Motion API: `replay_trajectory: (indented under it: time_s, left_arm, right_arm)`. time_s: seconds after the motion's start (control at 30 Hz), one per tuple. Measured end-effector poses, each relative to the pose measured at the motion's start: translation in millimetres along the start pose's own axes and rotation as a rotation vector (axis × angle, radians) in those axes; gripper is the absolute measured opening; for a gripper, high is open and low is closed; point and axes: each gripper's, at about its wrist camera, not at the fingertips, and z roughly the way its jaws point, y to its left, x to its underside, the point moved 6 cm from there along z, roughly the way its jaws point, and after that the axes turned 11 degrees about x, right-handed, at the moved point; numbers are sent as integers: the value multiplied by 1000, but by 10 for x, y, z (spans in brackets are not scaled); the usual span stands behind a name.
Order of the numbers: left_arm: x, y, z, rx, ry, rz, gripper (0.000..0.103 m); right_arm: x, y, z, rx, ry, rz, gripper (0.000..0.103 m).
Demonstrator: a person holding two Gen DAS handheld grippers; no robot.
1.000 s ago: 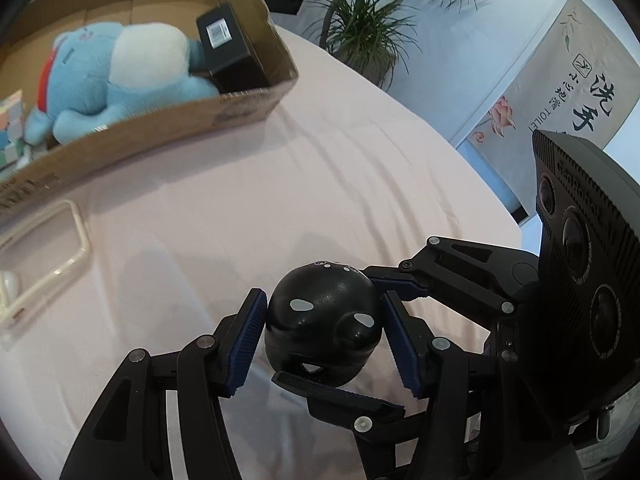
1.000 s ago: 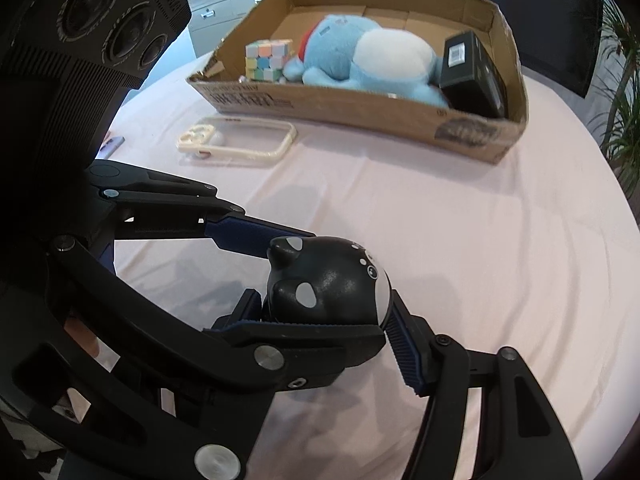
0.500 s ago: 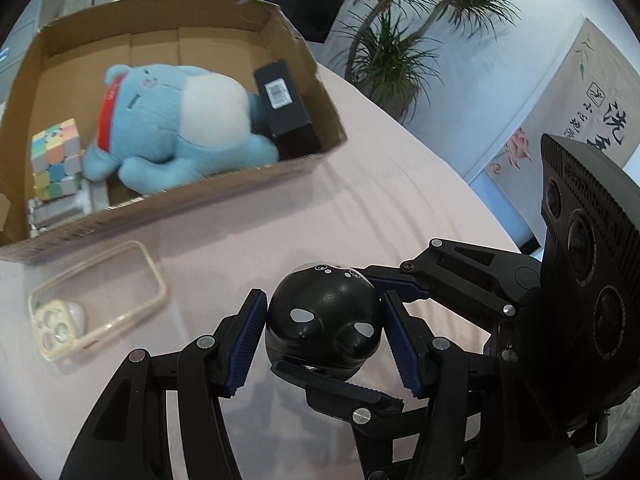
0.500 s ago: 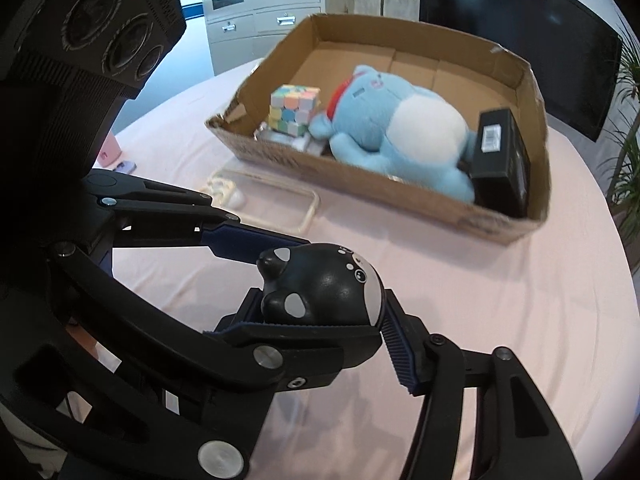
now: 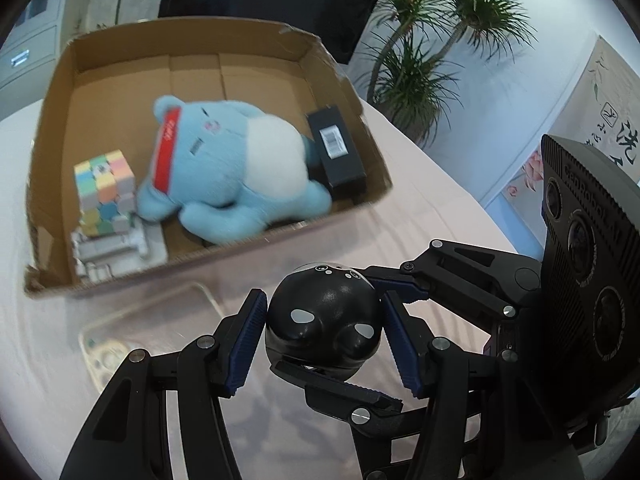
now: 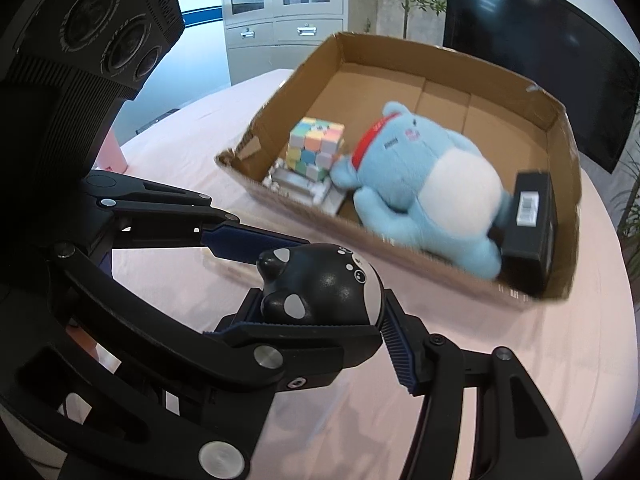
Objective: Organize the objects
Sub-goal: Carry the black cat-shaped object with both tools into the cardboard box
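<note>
A round black toy with white spots (image 5: 323, 323) (image 6: 320, 288) is held above the pink tablecloth by both grippers at once. My left gripper (image 5: 323, 340) is shut on its sides, and my right gripper (image 6: 320, 312) is shut on it crosswise. Ahead stands an open cardboard box (image 5: 48, 132) (image 6: 560, 152). It holds a blue plush toy (image 5: 236, 164) (image 6: 432, 184), a pastel puzzle cube (image 5: 105, 190) (image 6: 316, 148), a black box with a barcode (image 5: 336, 152) (image 6: 532, 216) and a grey-white item (image 5: 116, 252) under the cube.
A clear phone case (image 5: 140, 328) lies on the cloth in front of the box, left of the toy. Potted plants (image 5: 420, 60) and a dark screen (image 6: 540, 52) stand behind the table. A grey cabinet (image 6: 284, 12) is at the back.
Both grippers have risen with the black toy and moved toward the box. The box now shows from higher up, with its inside in full view.
</note>
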Motion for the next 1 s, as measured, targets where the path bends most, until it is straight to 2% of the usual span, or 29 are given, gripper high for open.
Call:
replay_trajectory:
  time_s: [0.53, 0.8, 1.0]
  left_arm:
    - [-615, 598, -209, -78, -63, -9, 57]
    - [-848, 1112, -77, -108, -37, -62, 57]
    - [-881, 1432, 67, -88, -24, -108, 57]
  right_arm:
    - [-778, 23, 367, -14, -81, -83, 55]
    - [-1114, 62, 873, -64, -58, -97, 55]
    - [-1208, 107, 1193, -69, -29, -114, 54]
